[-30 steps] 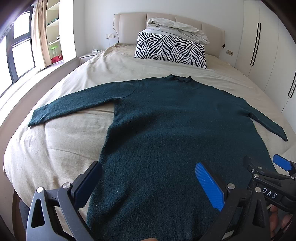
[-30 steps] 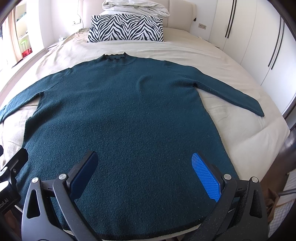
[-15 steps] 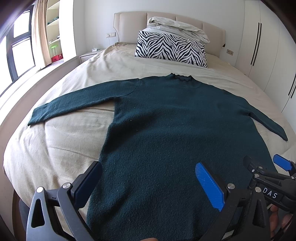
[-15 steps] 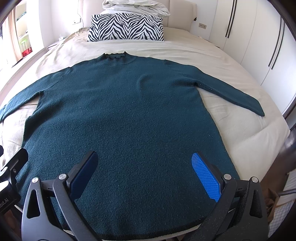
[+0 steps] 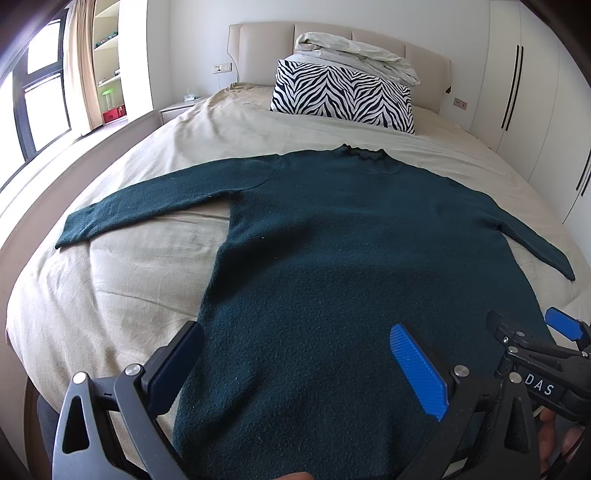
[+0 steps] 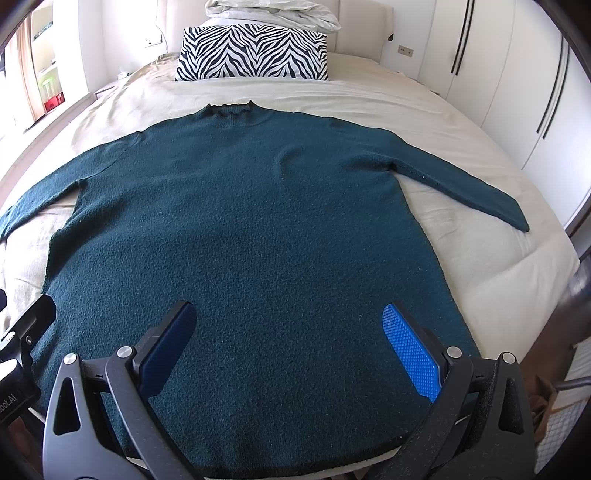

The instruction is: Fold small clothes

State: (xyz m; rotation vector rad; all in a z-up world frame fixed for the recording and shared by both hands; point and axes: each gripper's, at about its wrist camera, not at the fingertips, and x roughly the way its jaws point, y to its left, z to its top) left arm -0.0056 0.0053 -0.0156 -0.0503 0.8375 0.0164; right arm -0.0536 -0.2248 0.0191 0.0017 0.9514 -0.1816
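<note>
Lying flat across the bed (image 5: 129,302), face-side unknown, is a dark teal knit sweater (image 5: 332,258) — collar toward the headboard (image 5: 258,48), hem at the near edge, both sleeves spread out to the sides. Left sleeve (image 5: 147,206) angles out over the beige sheet; right sleeve (image 6: 461,181) does likewise on the other side, cuff near the bed edge.

Left gripper (image 5: 295,365) hovers above the lower left part of the sweater body w/ jaws spread wide, nothing between them. One finger sits over the garment's left side seam, the other over the fabric. Contact w/ cloth can't be judged from this angle.

Right gripper (image 6: 291,347) hangs over the lower right part of the body, jaws likewise spread wide and empty. Blue ribbed pads (image 6: 410,354) visible. In the left wrist view its tip shows at far right, just beside the left tool.

Background: zebra-print pillow (image 6: 251,55) against the headboard, folded pale duvet (image 6: 273,14) stacked on top. White wardrobe doors (image 6: 498,74) at right — window and curtain (image 5: 81,66) at left.
</note>
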